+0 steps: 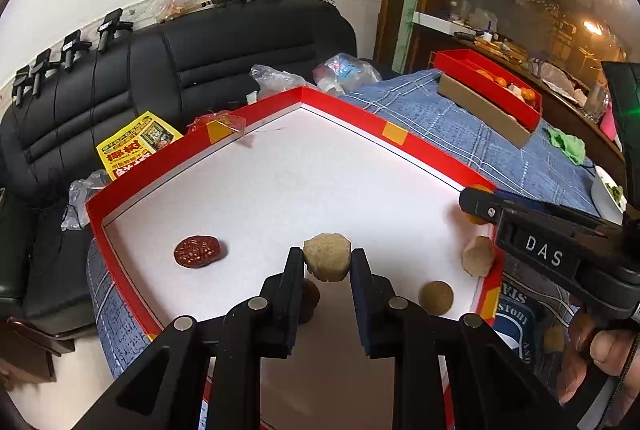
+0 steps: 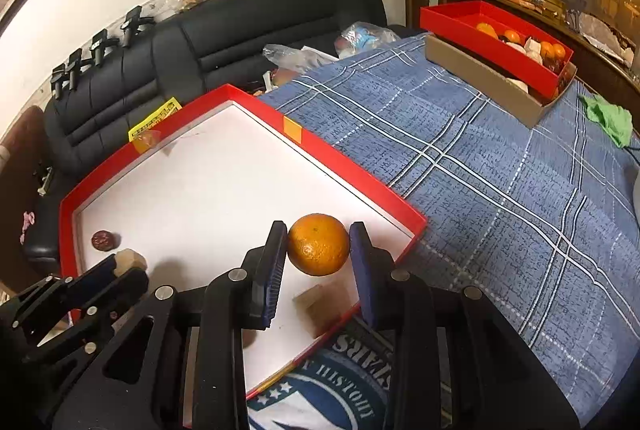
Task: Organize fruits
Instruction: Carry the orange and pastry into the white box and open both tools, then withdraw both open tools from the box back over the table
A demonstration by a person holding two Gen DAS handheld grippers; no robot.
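Note:
My left gripper point(image 1: 327, 262) is shut on a tan faceted lump point(image 1: 327, 257) and holds it above the white floor of a red-rimmed tray point(image 1: 248, 117). My right gripper point(image 2: 319, 248) is shut on an orange point(image 2: 319, 244) above the tray's near right corner point(image 2: 416, 226). On the tray floor lie a dark red disc point(image 1: 197, 251), a round brown ball point(image 1: 436, 297), another tan lump point(image 1: 478, 256) and a dark ball partly hidden behind my left finger. In the right wrist view the left gripper point(image 2: 120, 268) shows at the left with its lump.
A second red tray point(image 2: 496, 41) with oranges and pale items sits in a cardboard box at the far right of the blue plaid cloth point(image 2: 500, 157). A green rag point(image 2: 610, 119) lies beside it. A black sofa point(image 1: 200, 69) stands behind the table.

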